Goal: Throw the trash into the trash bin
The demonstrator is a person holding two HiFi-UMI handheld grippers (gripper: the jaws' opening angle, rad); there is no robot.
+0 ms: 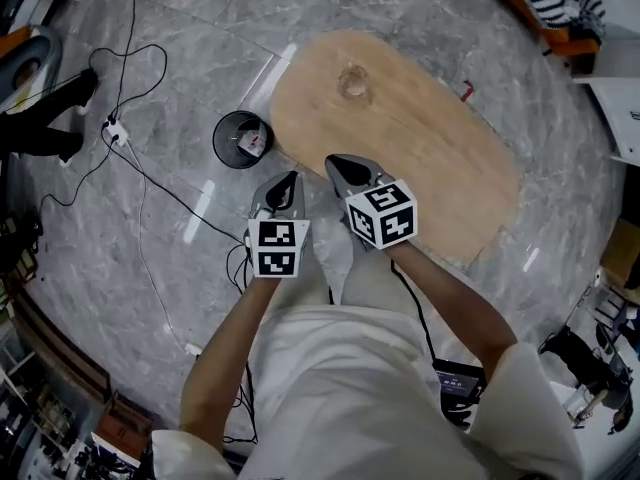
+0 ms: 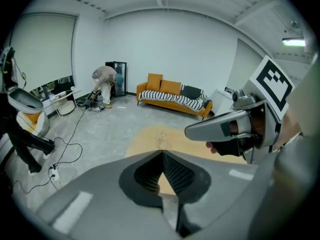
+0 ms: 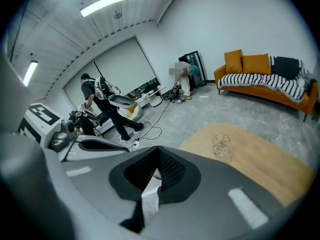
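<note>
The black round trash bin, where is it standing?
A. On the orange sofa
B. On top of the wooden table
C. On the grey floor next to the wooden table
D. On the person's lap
C: in the head view the black round trash bin stands on the grey stone floor, just off the left edge of the oval wooden table.

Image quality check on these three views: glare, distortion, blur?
Head view: fisheye bend, white glare streaks on the glossy grey marble floor, otherwise sharp. Left gripper view: black vignette corners, room lines bowed, blown-out ceiling strip light. Right gripper view: same vignette, long ceiling tube light clipped, mosaic patch over a distant person.
</note>
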